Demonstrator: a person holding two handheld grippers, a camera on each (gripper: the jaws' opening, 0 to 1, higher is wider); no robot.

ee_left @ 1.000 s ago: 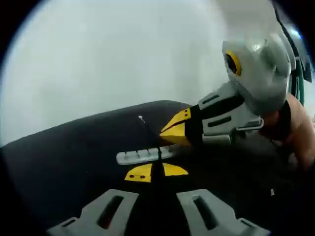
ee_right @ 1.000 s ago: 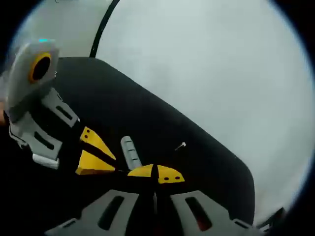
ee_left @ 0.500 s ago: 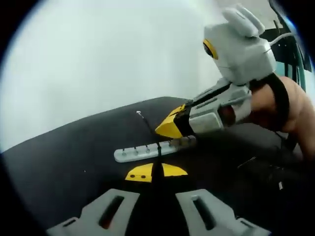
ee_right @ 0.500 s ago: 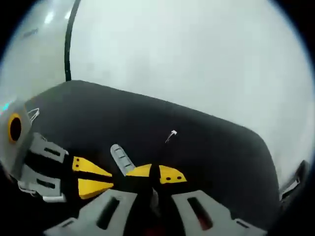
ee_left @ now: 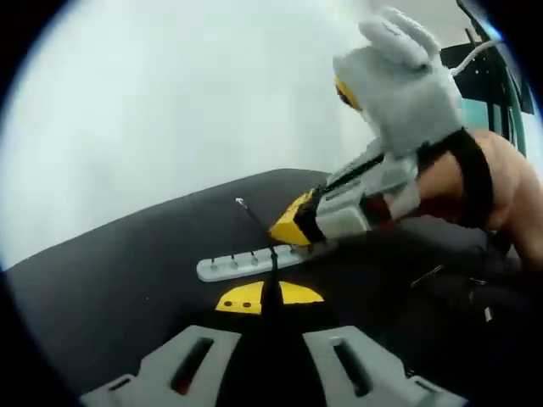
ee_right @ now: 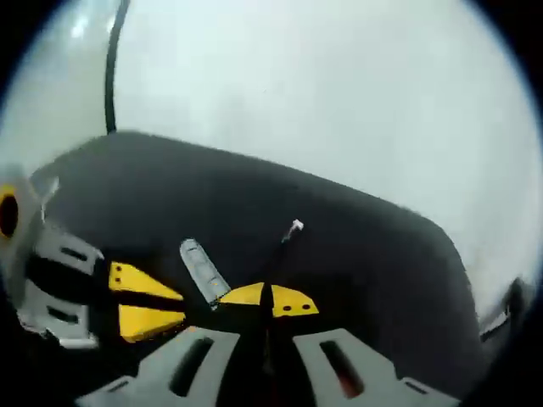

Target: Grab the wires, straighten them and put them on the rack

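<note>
A thin black wire with a small metal tip (ee_left: 240,202) runs up from my left gripper (ee_left: 269,297), whose yellow jaws are shut on it. The wire crosses the grey slotted rack (ee_left: 246,263), which lies on the black mat (ee_left: 127,271). My right gripper (ee_left: 284,229) reaches in from the right, with its yellow tips against the wire just above the rack. In the right gripper view my right gripper (ee_right: 267,299) is shut on the wire, whose tip (ee_right: 295,225) sticks out beyond it. There the rack (ee_right: 200,270) lies to the left, and the left gripper (ee_right: 174,307) is beside it.
The black mat lies on a white tabletop (ee_left: 170,102). Loose wires (ee_left: 427,275) lie on the mat at the right in the left gripper view, under a person's hand (ee_left: 496,186). A dark cable (ee_right: 109,76) runs across the white surface at top left of the right gripper view.
The right gripper has rolled and swung so that its tips sit over the rack against the wire. The left gripper and the rack have stayed put.
</note>
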